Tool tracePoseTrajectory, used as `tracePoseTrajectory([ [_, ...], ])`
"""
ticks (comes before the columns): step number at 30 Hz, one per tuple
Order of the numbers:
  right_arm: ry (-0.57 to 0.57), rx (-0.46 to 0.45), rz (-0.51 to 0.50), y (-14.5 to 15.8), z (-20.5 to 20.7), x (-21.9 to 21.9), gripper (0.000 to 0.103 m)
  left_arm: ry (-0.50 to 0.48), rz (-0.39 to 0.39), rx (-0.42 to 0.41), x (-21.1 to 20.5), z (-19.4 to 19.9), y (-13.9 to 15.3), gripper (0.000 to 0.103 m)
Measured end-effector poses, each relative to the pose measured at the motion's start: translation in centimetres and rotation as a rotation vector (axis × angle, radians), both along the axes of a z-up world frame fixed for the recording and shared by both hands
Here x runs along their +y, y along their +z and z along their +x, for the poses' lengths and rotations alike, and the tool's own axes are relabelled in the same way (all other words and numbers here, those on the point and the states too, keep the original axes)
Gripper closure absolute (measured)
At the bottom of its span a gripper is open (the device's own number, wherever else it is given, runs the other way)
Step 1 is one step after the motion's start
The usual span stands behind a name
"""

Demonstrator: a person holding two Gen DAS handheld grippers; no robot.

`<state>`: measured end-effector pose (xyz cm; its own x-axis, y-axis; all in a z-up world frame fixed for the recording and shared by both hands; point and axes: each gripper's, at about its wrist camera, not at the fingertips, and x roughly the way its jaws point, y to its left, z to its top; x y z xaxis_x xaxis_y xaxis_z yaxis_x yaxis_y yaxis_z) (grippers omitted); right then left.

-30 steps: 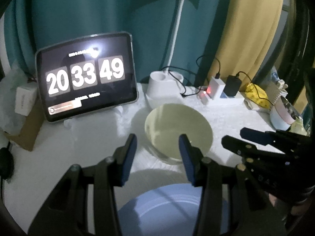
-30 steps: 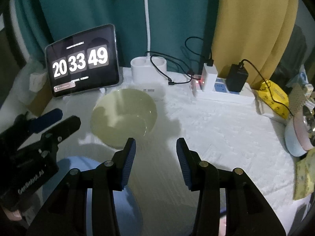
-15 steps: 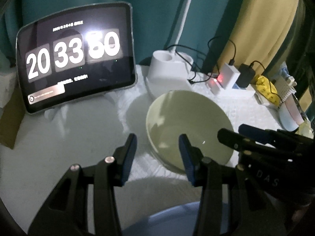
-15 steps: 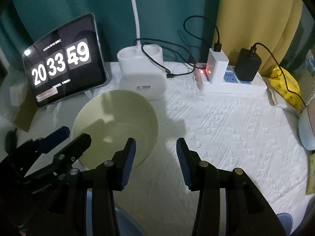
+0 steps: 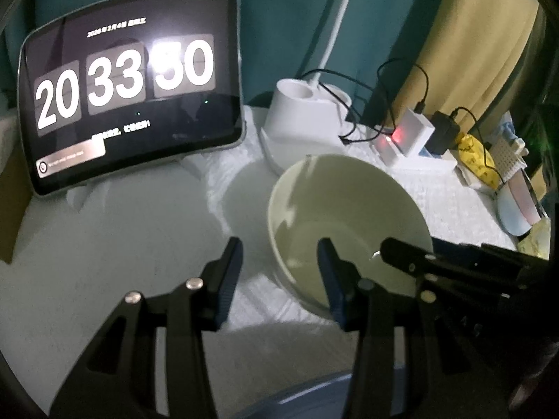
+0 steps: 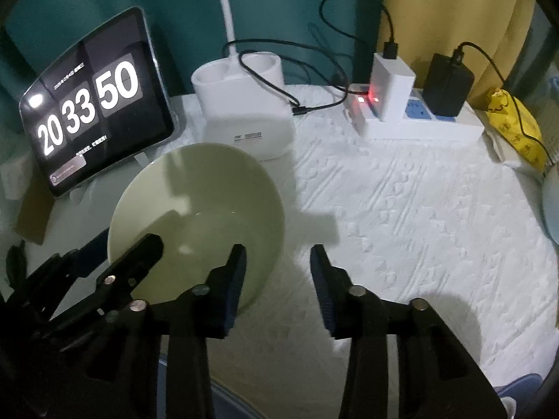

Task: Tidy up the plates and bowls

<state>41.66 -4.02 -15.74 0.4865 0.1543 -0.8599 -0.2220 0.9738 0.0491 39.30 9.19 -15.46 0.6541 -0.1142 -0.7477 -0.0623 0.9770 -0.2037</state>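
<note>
A pale green bowl (image 5: 346, 216) stands on the white cloth (image 6: 401, 209); it also shows in the right wrist view (image 6: 199, 209). My left gripper (image 5: 279, 265) is open, its jaws astride the bowl's near left rim, one finger inside and one outside. My right gripper (image 6: 277, 269) is open, its jaws astride the bowl's near right rim. Each gripper shows in the other's view: the right one (image 5: 454, 269) and the left one (image 6: 104, 262). A blue plate (image 5: 314, 398) lies under the grippers at the front edge.
A tablet clock (image 5: 129, 104) leans at the back left. A white lamp base (image 6: 244, 115) stands behind the bowl. A power strip with chargers (image 6: 412, 111) and a yellow bag (image 6: 517, 129) are at the back right. A pale blue bowl (image 5: 513, 216) sits far right.
Both grippers have moved forward and down toward the green bowl, so their open jaws now straddle its rim from either side. The clock went from 49 to 50.
</note>
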Motion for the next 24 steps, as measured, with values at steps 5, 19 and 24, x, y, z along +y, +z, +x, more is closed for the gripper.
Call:
tracePoseTrajectory([
  [5,0.022,-0.008,0.001,0.0,-0.3,0.4,0.078,-0.024,0.006,-0.012,-0.5,-0.1,0.0,0.069],
  [19,0.048,-0.057,-0.005,1.3,-1.5,0.4,0.08,-0.014,0.012,-0.032,-0.9,-1.3,1.0,0.071],
  [24,0.043,-0.089,0.005,2.6,-2.2,-0.3,0.08,-0.022,0.016,-0.056,-1.6,-2.3,2.2,0.071],
])
